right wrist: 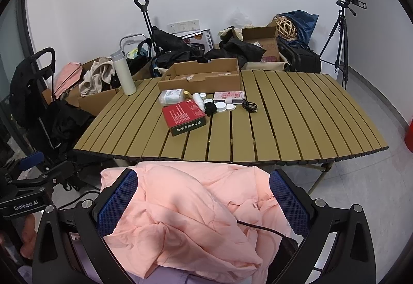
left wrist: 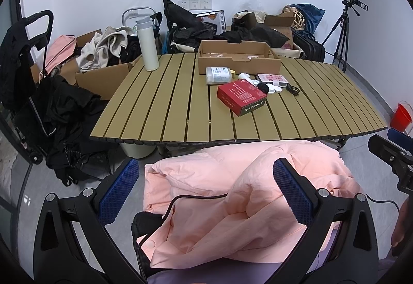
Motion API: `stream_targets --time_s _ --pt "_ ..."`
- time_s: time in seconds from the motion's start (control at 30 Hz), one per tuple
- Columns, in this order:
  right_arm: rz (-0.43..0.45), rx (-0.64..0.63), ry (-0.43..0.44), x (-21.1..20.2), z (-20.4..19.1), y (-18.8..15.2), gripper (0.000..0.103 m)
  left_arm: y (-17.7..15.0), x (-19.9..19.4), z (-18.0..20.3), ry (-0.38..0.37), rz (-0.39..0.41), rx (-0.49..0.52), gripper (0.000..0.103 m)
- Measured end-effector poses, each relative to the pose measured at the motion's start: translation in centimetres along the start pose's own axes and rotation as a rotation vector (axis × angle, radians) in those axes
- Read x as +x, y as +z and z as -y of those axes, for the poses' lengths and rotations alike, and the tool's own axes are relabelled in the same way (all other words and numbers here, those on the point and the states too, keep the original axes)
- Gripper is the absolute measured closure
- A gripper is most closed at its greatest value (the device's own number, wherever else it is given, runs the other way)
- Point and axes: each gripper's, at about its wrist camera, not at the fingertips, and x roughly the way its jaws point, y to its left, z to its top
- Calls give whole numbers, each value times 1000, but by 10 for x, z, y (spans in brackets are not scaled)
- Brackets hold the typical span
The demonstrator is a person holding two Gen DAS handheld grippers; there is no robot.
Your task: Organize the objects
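A red box (left wrist: 241, 96) (right wrist: 183, 117) lies mid-table on the slatted table (left wrist: 167, 108) (right wrist: 296, 116). Behind it are a clear bottle (left wrist: 218, 75) (right wrist: 171, 97), white caps (left wrist: 273, 89) (right wrist: 222, 106), a pink pack (left wrist: 272, 78) (right wrist: 229, 96) and a black cable (left wrist: 293, 89) (right wrist: 249, 106). An open cardboard tray (left wrist: 238, 64) (right wrist: 206, 83) stands at the back. My left gripper (left wrist: 206, 165) (right wrist: 31, 162) and right gripper (right wrist: 204, 174) (left wrist: 392, 144) are both open, side by side before the table's near edge, over a pink jacket (left wrist: 206, 206) (right wrist: 180, 206).
A white thermos (left wrist: 147, 45) (right wrist: 124, 73) stands at the table's back left. A black cart (left wrist: 31, 77), boxes and clothes crowd the floor to the left and behind. A tripod (left wrist: 340, 33) (right wrist: 340, 38) and a red bucket (left wrist: 400, 116) are on the right.
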Motion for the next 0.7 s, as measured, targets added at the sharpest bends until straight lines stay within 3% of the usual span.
stream_targets --time_s 0.7 --pt "-10 8 -7 5 2 -2 0 0 3 3 5 -17 0 0"
